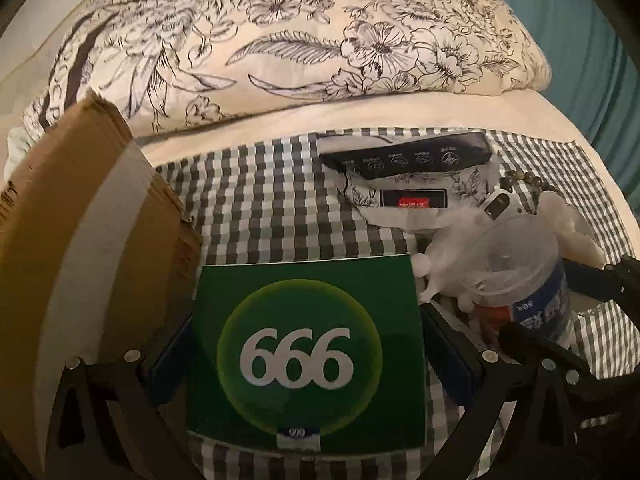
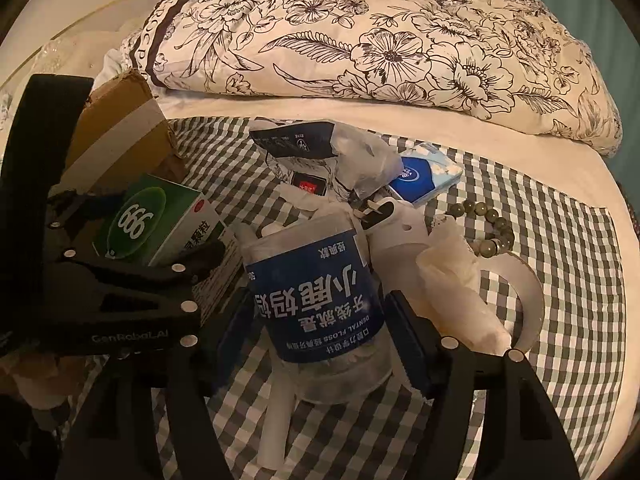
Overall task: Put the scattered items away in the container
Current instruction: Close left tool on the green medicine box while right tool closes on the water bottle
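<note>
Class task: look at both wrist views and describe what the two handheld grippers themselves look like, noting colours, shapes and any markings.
Both grippers are black, with angular, strut-like fingers dotted with round silver fasteners. The left gripper and right gripper carry dark blue pads on the inner faces. In the right wrist view, the left gripper's body bears pale "GenRobot.AI" lettering.

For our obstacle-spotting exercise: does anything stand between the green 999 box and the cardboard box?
Nothing visible does. The green 999 box, clamped in the left gripper, is right beside the cardboard box, with no item between them.
</note>
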